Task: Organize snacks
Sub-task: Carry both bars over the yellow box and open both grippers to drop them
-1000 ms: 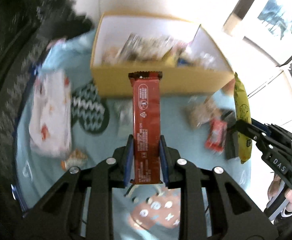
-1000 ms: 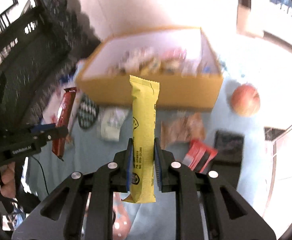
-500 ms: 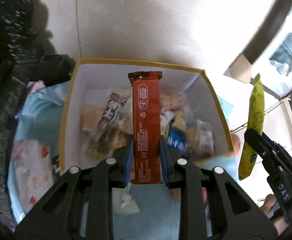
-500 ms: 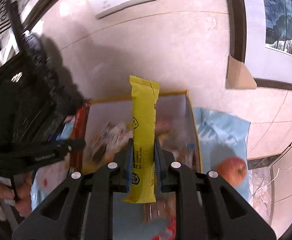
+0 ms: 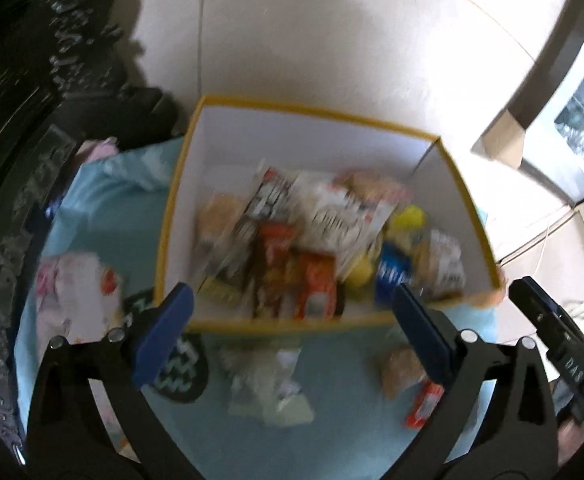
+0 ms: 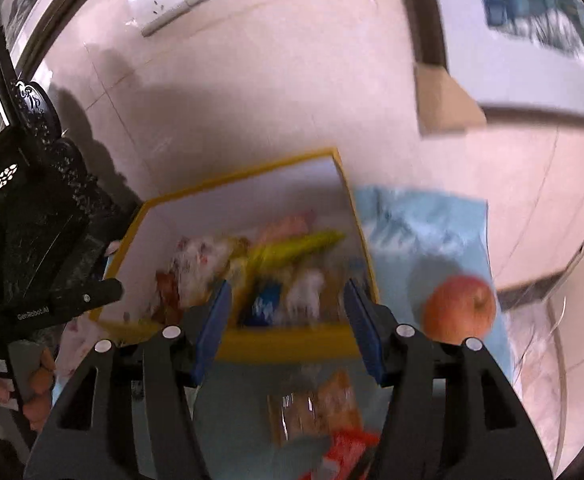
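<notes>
A yellow-rimmed cardboard box [image 5: 292,326] with white inner walls stands on the blue cloth, filled with mixed snacks. My left gripper [image 5: 290,304] hangs over its near edge, jaws opening wide with nothing between them. The dark red bar [image 5: 270,276] lies blurred among the snacks inside. My right gripper [image 6: 288,300] is over the same box [image 6: 284,346], jaws opening and nothing between the pads. The yellow packet [image 6: 292,246] is a blur inside the box, just beyond the fingertips.
On the blue cloth before the box lie a white wrapper [image 5: 268,380], a brown snack bag [image 6: 315,404], a red packet [image 6: 347,448] and a zigzag coaster [image 5: 180,368]. An apple [image 6: 457,308] sits right of the box. The wall is close behind; dark ornate furniture stands left.
Both grippers moved forward over the box and opened. The red bar left the left jaws and the yellow packet left the right jaws; both are now in the box.
</notes>
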Tool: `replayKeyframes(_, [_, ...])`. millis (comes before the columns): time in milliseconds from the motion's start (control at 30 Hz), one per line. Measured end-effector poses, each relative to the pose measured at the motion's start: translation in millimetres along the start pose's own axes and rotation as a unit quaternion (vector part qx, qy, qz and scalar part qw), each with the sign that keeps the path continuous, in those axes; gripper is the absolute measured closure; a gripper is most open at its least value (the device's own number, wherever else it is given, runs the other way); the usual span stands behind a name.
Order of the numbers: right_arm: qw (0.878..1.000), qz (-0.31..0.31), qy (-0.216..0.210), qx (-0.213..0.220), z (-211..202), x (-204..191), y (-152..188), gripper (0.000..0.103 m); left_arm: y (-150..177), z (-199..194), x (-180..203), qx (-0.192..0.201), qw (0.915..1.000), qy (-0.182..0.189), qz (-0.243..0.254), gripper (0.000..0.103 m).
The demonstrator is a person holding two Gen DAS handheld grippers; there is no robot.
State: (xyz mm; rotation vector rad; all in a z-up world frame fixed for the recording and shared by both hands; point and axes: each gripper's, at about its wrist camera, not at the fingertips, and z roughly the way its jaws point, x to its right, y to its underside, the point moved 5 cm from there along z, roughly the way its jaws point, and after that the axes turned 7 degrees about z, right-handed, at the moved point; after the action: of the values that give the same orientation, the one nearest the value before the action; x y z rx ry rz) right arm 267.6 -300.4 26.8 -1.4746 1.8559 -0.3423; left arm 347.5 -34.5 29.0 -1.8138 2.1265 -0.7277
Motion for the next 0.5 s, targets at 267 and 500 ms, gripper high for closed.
replayKeyframes(267, [0.997, 0.057, 0.033, -0.046, -28, 53, 49, 0.044, 80, 8, -11, -0.076, 0.9969, -0.004, -0.018, 0.002])
replayKeyframes(500, [0.993, 0.096, 0.038, -0.065, -49, 86, 81, 0.044, 128, 30, -4, -0.130, 0.9912, -0.016, -0.014, 0.002])
